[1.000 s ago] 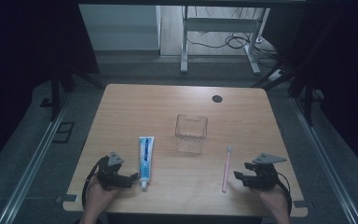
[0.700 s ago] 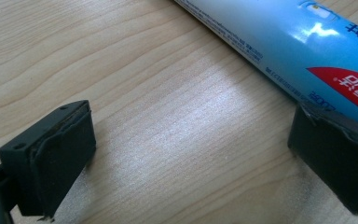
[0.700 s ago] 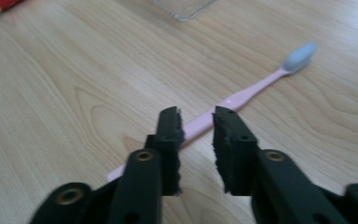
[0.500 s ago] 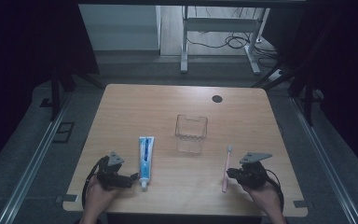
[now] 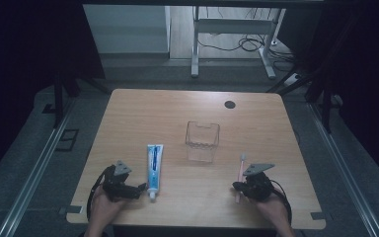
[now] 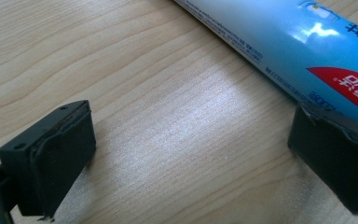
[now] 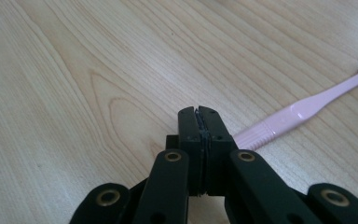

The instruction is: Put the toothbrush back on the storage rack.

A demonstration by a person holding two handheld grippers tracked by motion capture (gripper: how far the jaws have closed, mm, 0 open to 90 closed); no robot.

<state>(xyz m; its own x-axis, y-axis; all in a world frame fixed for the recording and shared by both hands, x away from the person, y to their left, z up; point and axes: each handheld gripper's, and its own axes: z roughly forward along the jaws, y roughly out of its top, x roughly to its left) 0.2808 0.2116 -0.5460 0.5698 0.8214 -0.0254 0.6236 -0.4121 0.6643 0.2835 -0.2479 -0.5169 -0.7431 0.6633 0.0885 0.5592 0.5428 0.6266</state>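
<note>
Lengthwise, the toothpaste tube [image 5: 154, 164] points cap-first at the table's [image 5: 143, 113] near edge beside the spread left gripper [image 5: 139, 188], while the right gripper [image 5: 236, 186], pressed together, sits over the pink toothbrush's [image 5: 240, 170] handle end.

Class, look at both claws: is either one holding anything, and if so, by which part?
Nothing is held. The left claw is open beside the toothpaste tube. The right claw is shut on nothing, with the pink toothbrush lying behind it.
</note>
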